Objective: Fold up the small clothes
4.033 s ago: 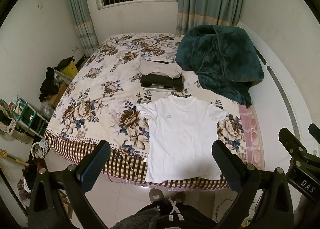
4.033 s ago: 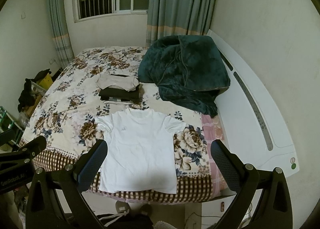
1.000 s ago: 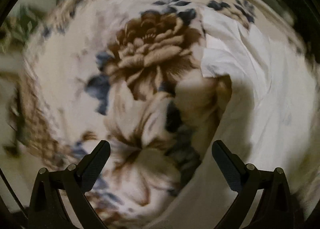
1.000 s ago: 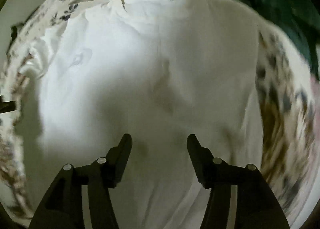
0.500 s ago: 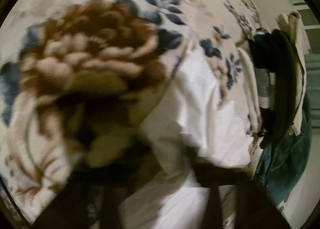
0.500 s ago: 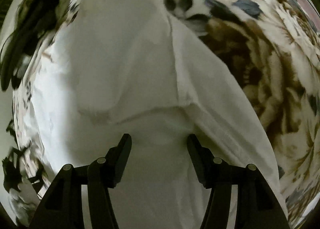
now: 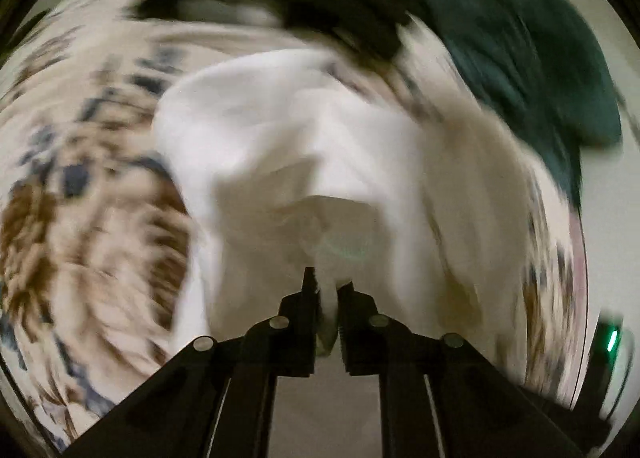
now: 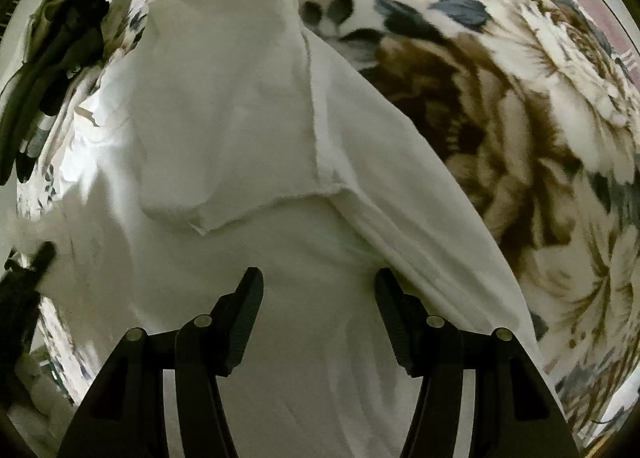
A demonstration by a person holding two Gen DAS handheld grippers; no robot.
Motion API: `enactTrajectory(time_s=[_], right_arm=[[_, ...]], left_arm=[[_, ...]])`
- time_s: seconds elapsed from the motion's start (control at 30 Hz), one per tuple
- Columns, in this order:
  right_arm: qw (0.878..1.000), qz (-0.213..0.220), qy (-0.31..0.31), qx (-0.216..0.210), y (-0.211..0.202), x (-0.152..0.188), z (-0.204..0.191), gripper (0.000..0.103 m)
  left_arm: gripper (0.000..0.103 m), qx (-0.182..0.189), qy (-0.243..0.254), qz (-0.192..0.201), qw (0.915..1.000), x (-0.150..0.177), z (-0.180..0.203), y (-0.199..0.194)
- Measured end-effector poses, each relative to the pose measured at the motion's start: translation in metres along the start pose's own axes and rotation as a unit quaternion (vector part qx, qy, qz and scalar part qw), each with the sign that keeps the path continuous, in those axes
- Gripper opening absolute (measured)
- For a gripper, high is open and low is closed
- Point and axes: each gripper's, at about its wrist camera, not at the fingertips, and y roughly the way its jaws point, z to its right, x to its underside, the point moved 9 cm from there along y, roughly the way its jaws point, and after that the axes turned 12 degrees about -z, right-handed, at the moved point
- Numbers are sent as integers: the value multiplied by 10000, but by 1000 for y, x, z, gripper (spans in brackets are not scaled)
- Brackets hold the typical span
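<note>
White T-shirt (image 7: 280,161) pinched by left gripper (image 7: 329,290)

Black left gripper (image 7: 329,290) and right gripper (image 8: 318,290), ribbed fingers (image 8: 246,314), silver round screws

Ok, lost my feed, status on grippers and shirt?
Left gripper shut on white cotton T-shirt. Right gripper open over it, sleeve folded in. Nothing obstructing.
</note>
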Motion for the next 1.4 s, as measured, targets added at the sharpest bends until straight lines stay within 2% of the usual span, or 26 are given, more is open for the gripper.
enactTrajectory(time_s=[0.03,0.07,0.1,0.13,0.17,0.23,0.3,0.4,0.53,0.63,0.7,0.77,0.87,0.97,1.1,1.13,1.17,1.23,1.27,1.33,1.4], right_arm=[[10000,-3,7,-9,-5,6,10,60],[10000,2,3,-11,-8,4,9,60],[10000,26,-57,10,-13,6,8,60],[9999,42,-108,27,-14,1,3,60],[9997,74,-204,56,-18,-1,1,60],[9989,135,-440,95,-29,1,-2,60],[9977,169,-648,57,-34,1,-17,60],[9964,146,-817,-201,-36,-2,-45,60],[9921,86,-1187,-406,-25,-9,-93,60],[9896,-17,-1424,-182,-3,-24,-123,60],[9849,-169,-1682,375,19,-29,-133,60],[9805,-228,-1857,598,24,-31,-136,60],[9816,-234,-1877,260,-7,-27,-128,60],[9839,-182,-1779,-25,-54,-22,-95,60],[9865,-351,-1593,-151,-117,-14,-11,60],[9868,-417,-1558,-138,-128,-15,9,60],[9870,-500,-1524,-111,-138,-15,31,60],[9863,-795,-1445,7,-157,-12,94,60],[9856,-901,-1428,39,-160,-13,113,60],[9838,-1142,-1373,145,-174,-12,165,60],[9825,-1232,-1378,243,-181,-17,198,60]], left_arm=[[15,1,87,-73,9999,8,5,1],[29,66,112,-103,9999,17,6,-4],[38,145,79,-113,9998,25,3,-9],[65,173,14,-119,9998,25,-2,-12],[86,191,-98,-104,9997,30,-13,-20],[87,116,-291,10,9995,36,-34,-34],[87,-135,-422,33,9990,13,-58,-29],[87,-459,-621,2,9970,-2,-90,-21],[87,-926,-561,-111,9941,-11,-110,3],[87,-1140,-463,-494,9912,-7,-117,32],[88,-1139,-458,-440,9915,-3,-118,33],[88,-1226,-461,-374,9907,3,-116,21],[88,-1351,-562,-178,9891,20,-112,-14],[88,-1391,-597,-23,9885,50,-94,-52],[88,-1433,-512,-59,9883,95,-43,-79],[88,-1348,-525,-165,9893,120,-21,-81],[88,-1278,-536,-289,9899,125,-1,-76],[88,-1122,-484,-617,9906,162,48,-63],[88,-1053,-451,-772,9904,175,67,-56],[88,-819,-377,-1211,9885,217,120,-33],[88,-525,-383,-1561,9856,246,163,-15]])
